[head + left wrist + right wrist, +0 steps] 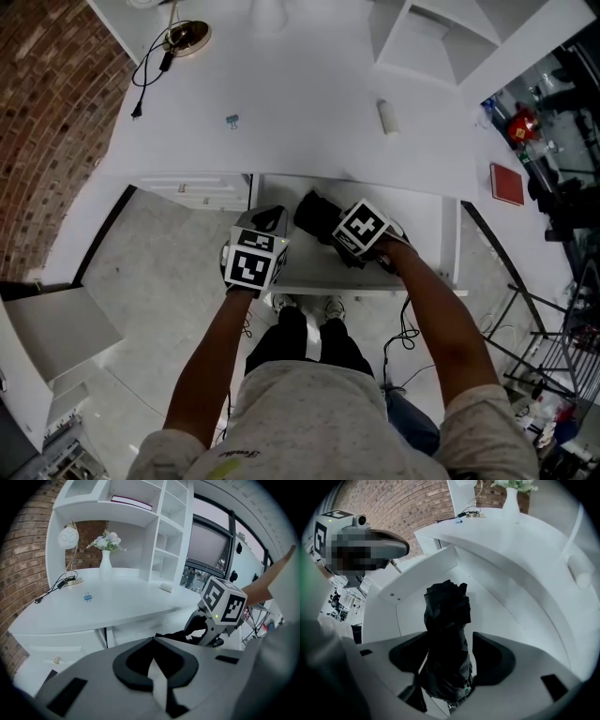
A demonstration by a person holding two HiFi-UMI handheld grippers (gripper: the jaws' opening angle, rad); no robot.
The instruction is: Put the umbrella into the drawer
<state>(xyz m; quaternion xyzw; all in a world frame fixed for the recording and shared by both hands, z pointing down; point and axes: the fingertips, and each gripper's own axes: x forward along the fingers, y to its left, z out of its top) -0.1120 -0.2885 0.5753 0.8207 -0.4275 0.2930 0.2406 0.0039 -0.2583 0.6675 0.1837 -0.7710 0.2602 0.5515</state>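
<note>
Black fabric of the folded umbrella (445,616) is clamped between the jaws of the right claw (449,660) and held over the open drawer (501,606) beneath the white surface (309,103), apparently for lowering inside, while the left claw (153,667) is closed on nothing alongside.

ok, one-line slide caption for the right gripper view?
Right gripper clamps the folded black umbrella over the open white drawer under the desk.

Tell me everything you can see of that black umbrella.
The umbrella is black, folded short, its fabric soft-looking and crumpled in bunched folds. The right gripper has its jaws shut on one end; the rest juts out over the open white drawer. Whether it touches the drawer is unclear.
</note>
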